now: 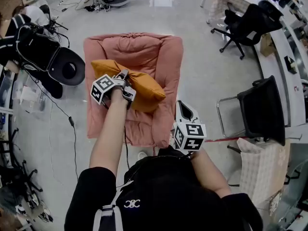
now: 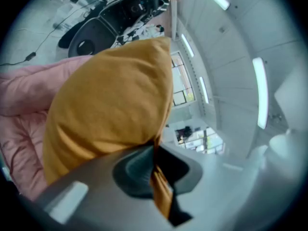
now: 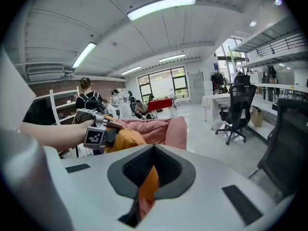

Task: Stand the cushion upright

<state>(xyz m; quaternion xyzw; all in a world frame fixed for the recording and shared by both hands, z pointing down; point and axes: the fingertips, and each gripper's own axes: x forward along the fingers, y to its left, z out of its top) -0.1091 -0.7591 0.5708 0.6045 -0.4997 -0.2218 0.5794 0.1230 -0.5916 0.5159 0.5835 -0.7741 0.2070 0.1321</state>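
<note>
Left gripper (image 1: pixel 124 78) jaws clamped on an edge of the mustard-orange fabric cushion (image 1: pixel 139 84), which lies tilted in the pink padded armchair (image 1: pixel 163 49) — grip likely for tipping it upright — right gripper (image 1: pixel 182 107) jaws together, empty, near the armrest

Bare floor (image 1: pixel 204 76) lies open right of the pink armchair (image 1: pixel 163 52), whose seat the cushion (image 1: pixel 144 88) largely fills between raised arms, and a black round chair (image 1: pixel 67 71) stands just beside its left.
</note>
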